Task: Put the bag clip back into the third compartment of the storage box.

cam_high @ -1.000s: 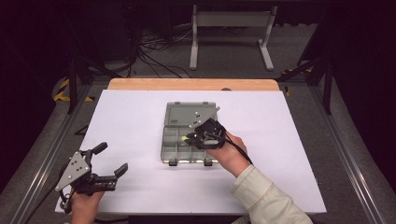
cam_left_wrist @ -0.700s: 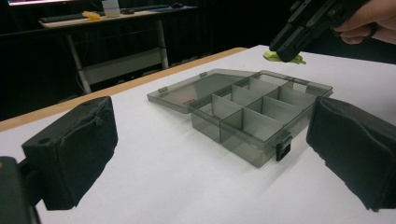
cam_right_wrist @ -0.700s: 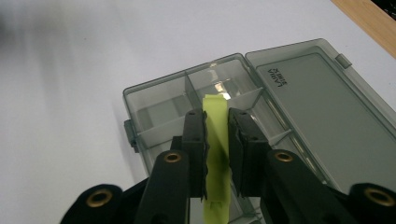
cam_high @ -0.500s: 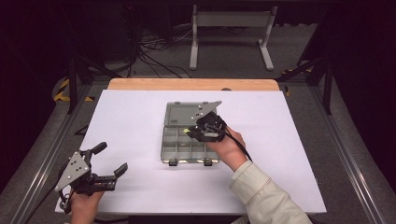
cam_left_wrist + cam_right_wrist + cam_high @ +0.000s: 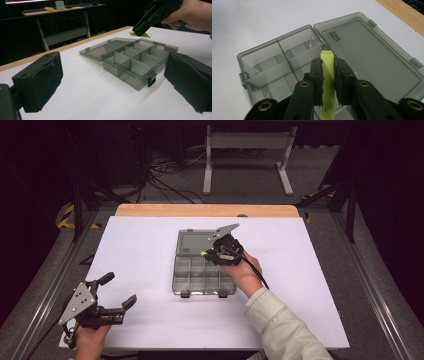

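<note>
We see a white bench [image 5: 150, 250] with a grey see-through box [image 5: 202, 270] lying open near its middle. The box has little rooms inside, made by thin walls. Its lid [image 5: 195, 241] lies flat on the bench at the 12 o'clock side of the box, joined to it along one edge. Two small latches sit on the 6 o'clock edge of the box.

In the high view, our right gripper [image 5: 209, 254] is over the box, at about 2 o'clock from the middle of the box. It comes in from the 4 o'clock side, with our hand and a pale sleeve [image 5: 280, 330] behind it. The gripper is closed on a yellow-green strip [image 5: 327, 82]. In the right gripper view the two black pads press the strip from both sides. The strip sticks out past the pads at the far end and hangs out at the near end too. Under the strip we see the box rooms next to the hinge, and the lid to the right of them. In the left gripper view the strip [image 5: 139, 34] shows as a small green bit just above the far edge of the box. We cannot tell if it touches the box.

Our left gripper [image 5: 118, 292] is well apart from the box, near the 7 o'clock corner of the bench. Its jaws stand wide apart and hold nothing. They point toward the box.
</note>
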Demonstrator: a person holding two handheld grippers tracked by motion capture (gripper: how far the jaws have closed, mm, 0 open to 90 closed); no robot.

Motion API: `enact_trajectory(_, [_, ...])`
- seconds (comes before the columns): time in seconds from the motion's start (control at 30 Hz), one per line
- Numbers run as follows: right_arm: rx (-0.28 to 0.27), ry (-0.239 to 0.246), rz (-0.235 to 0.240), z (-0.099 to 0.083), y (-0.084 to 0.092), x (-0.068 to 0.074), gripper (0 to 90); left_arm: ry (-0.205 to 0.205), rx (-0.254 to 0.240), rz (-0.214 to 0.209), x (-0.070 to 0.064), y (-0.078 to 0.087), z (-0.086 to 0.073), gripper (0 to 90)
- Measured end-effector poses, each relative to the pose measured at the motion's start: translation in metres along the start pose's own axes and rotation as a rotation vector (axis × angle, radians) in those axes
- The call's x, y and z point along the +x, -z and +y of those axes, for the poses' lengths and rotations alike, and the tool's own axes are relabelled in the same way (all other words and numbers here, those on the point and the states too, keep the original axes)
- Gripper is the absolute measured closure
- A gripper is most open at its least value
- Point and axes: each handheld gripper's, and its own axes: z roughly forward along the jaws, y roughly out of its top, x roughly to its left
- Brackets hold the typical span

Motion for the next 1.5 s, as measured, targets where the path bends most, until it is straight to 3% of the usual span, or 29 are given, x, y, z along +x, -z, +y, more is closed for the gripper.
enact_trajectory(0.23, [0.003, -0.025, -0.007, -0.003, -0.003, -0.005, 77.8, -0.001, 0.0, -0.003, 0.0, 0.0, 0.0, 2.7])
enact_trajectory(0.5, [-0.027, -0.057, 0.027, -0.009, -0.009, -0.001, 77.8, -0.005, -0.003, -0.002, 0.0, 0.0, 0.0, 2.7])
enact_trajectory(1.5, [0.005, -0.071, 0.024, -0.021, -0.028, -0.001, 77.8, -0.014, -0.001, -0.003, -0.002, -0.001, 0.0, 2.7])
